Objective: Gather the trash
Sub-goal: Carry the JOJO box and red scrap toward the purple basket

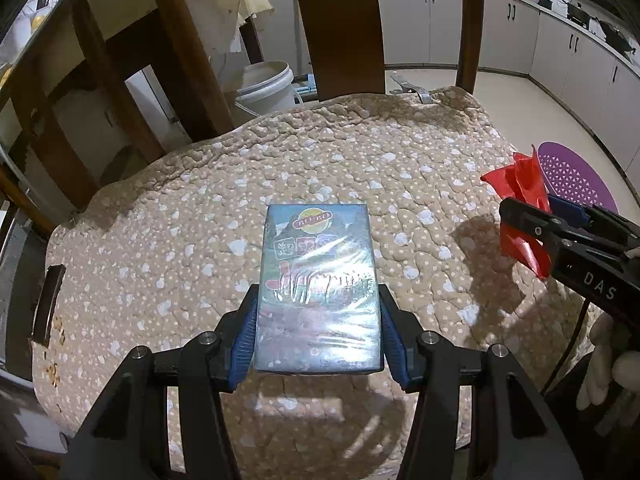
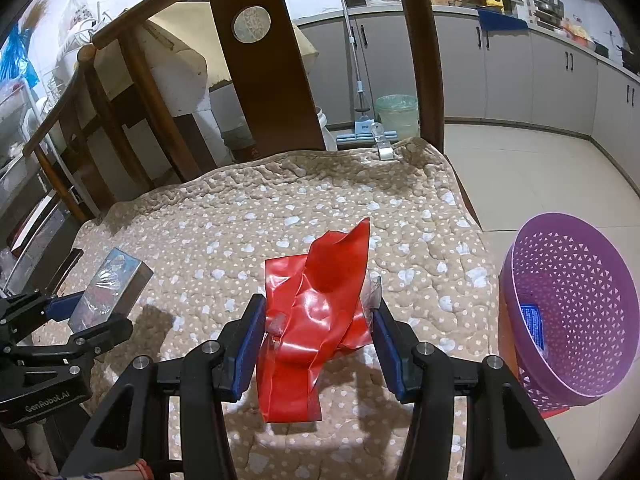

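My left gripper (image 1: 318,304) is shut on a small blue box wrapped in shiny plastic (image 1: 318,284) and holds it above the cushioned chair seat (image 1: 200,208). The box also shows at the left of the right wrist view (image 2: 110,290). My right gripper (image 2: 318,314) is shut on a crumpled red plastic wrapper (image 2: 316,312), held above the same seat. That wrapper (image 1: 520,188) and the right gripper (image 1: 532,220) show at the right edge of the left wrist view. A purple perforated basket (image 2: 576,308) stands on the floor right of the chair, with a blue-and-white packet (image 2: 534,326) inside.
The brown chair back (image 1: 336,28) rises behind the seat. A white bucket (image 1: 266,86) and a mop (image 2: 362,120) stand on the tiled floor beyond. A green-lined bin (image 2: 396,114) sits by grey kitchen cabinets (image 2: 520,76). More wooden chairs stand at the left.
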`<state>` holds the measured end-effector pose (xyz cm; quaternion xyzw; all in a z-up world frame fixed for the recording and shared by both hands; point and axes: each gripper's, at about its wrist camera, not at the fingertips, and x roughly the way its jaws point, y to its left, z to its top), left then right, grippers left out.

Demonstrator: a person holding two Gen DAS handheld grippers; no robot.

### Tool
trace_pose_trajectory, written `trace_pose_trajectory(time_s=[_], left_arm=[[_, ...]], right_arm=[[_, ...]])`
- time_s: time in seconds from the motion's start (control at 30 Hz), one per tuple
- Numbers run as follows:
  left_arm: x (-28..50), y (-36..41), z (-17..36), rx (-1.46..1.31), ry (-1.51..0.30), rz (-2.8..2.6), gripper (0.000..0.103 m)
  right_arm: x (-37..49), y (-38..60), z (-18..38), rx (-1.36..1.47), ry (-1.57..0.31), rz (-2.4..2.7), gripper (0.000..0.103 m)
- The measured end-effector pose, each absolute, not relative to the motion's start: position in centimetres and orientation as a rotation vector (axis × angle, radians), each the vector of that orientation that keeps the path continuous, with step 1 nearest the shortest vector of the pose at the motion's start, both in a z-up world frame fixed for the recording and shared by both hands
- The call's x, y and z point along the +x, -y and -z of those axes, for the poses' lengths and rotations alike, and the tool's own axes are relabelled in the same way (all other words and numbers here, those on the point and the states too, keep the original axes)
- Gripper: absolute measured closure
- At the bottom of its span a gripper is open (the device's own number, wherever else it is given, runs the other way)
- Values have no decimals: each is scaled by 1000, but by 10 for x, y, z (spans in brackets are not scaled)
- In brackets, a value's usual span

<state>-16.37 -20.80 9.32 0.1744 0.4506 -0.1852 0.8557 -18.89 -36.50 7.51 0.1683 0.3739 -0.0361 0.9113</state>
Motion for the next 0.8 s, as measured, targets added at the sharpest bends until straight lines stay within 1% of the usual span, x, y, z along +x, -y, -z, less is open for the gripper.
trace_pose_trajectory(time_s=[0.53, 0.8], left_arm=[[-161, 207, -77, 356, -999, 400, 50], [-162, 209, -80, 363, -982, 406, 50]], right_arm=[[-190, 367, -74, 351, -775, 77, 47], [-191, 366, -76, 341, -765, 81, 47]])
